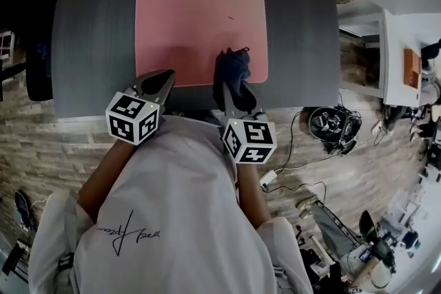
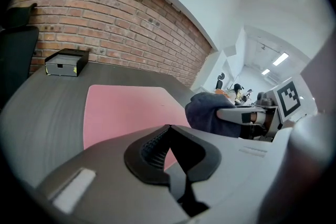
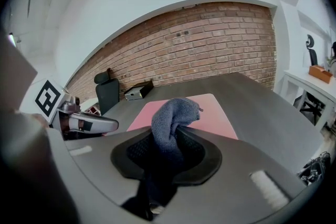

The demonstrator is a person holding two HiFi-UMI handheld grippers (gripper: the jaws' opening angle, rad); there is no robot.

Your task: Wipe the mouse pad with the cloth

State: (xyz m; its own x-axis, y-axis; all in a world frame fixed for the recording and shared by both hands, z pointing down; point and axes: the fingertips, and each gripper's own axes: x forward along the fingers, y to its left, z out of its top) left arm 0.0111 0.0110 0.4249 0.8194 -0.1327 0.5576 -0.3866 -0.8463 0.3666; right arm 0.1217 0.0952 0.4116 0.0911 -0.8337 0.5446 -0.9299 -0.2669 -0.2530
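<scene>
Most mouse pad (image 1: 200, 24) bare; right gripper (image 3: 167, 140) clamps cloth (image 1: 233, 67) at near edge.

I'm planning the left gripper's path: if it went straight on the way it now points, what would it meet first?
Probably the pink mouse pad, close to its near edge. The left gripper, jaws together and empty, points across it. Its height above the pad is unclear.
</scene>
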